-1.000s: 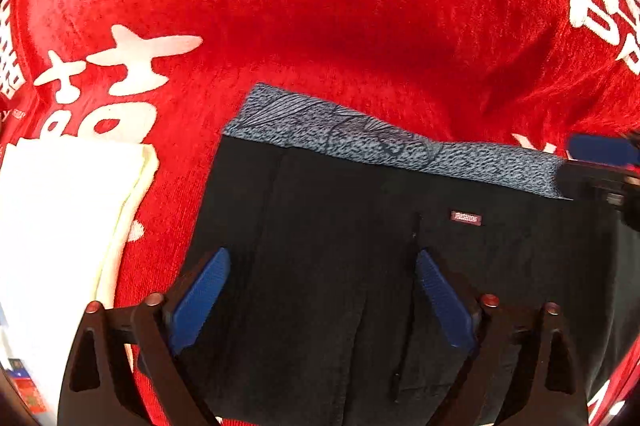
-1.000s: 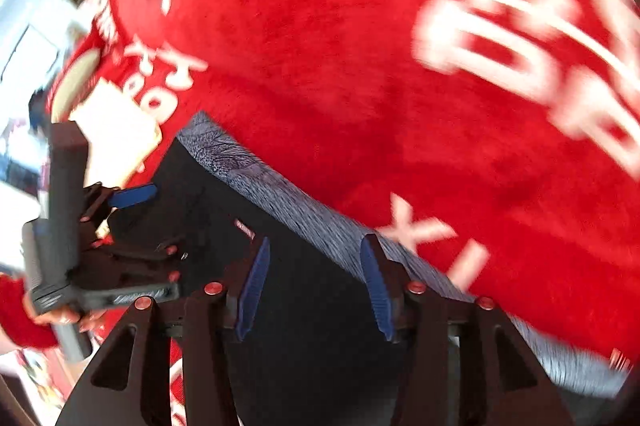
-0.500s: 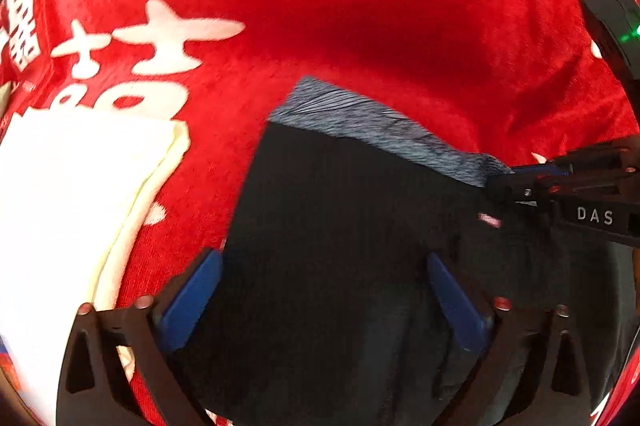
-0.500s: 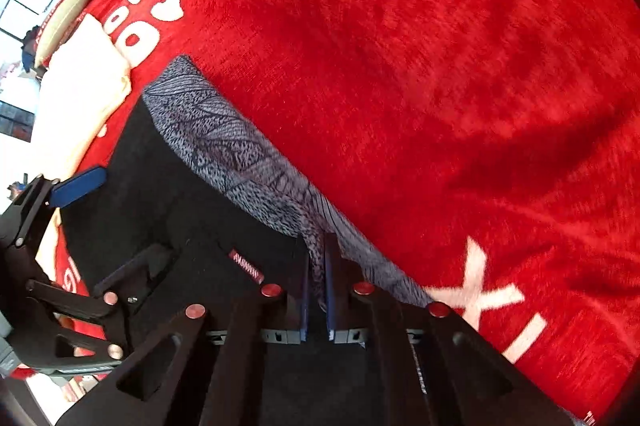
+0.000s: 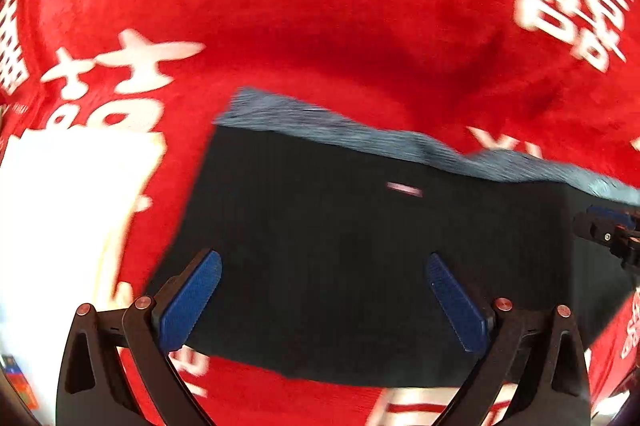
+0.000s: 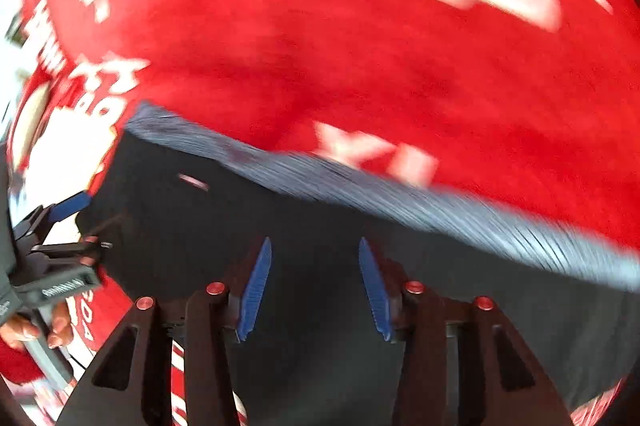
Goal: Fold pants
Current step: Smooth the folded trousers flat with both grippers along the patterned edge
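Observation:
The black pants lie folded into a flat rectangle on the red cloth, with a grey patterned waistband along the far edge and a small label. My left gripper is open and empty above the pants' near left part. My right gripper is open and empty above the pants, just short of the waistband. The right gripper also shows at the right edge of the left wrist view; the left gripper shows at the left of the right wrist view.
The red cloth with white characters covers the surface. A folded white cloth lies left of the pants. The person's hand holds the left gripper. Both views are blurred by motion.
My right gripper was shut on the waistband half a second ago; it has let go, opened and pulled back. My left gripper has stayed open and lifted slightly.

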{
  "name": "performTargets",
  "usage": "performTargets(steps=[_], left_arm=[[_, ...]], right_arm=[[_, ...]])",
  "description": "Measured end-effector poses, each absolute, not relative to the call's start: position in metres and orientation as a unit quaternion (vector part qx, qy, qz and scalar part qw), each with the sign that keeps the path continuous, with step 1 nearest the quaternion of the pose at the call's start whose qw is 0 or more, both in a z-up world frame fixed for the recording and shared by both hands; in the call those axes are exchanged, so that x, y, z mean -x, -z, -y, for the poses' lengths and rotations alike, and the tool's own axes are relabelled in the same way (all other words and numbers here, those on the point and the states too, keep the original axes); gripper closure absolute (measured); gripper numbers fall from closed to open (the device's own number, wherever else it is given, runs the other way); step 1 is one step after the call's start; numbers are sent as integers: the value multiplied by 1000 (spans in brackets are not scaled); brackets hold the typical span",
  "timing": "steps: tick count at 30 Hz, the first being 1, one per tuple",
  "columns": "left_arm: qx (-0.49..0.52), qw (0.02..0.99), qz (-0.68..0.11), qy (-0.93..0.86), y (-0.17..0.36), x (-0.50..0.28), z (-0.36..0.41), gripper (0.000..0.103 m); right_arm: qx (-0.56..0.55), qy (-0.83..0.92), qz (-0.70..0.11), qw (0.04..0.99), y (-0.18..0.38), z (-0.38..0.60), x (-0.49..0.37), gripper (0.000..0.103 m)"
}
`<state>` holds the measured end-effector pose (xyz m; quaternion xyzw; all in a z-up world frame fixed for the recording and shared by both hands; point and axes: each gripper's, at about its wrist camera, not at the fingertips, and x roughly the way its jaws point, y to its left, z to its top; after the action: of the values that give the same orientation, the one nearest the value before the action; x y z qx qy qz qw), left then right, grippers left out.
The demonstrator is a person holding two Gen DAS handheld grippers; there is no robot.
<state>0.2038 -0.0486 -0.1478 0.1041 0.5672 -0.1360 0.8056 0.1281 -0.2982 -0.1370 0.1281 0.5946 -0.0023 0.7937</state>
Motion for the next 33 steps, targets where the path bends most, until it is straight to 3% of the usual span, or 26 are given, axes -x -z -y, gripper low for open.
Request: performTargets(steps=[13, 20, 23, 30, 33], left_arm=[[-172, 764, -565, 261, 140, -110, 207, 0], [-171, 768, -557, 264, 145, -114, 270, 0], [-182, 761, -575, 238, 167, -116, 289, 0], [-197, 767, -570, 219, 190, -98, 297, 0], [-187, 767, -574, 217, 189, -99, 297, 0]], right_arm=[[-271, 159, -574, 756, 131, 423, 31, 53], [-288, 199, -526, 775, 110, 469, 69, 53], [-294, 193, -511, 784, 107, 495, 51, 72], [-260, 199, -516, 792, 141, 537, -6, 73], [-254, 227, -518, 785, 155, 567, -12, 82]])
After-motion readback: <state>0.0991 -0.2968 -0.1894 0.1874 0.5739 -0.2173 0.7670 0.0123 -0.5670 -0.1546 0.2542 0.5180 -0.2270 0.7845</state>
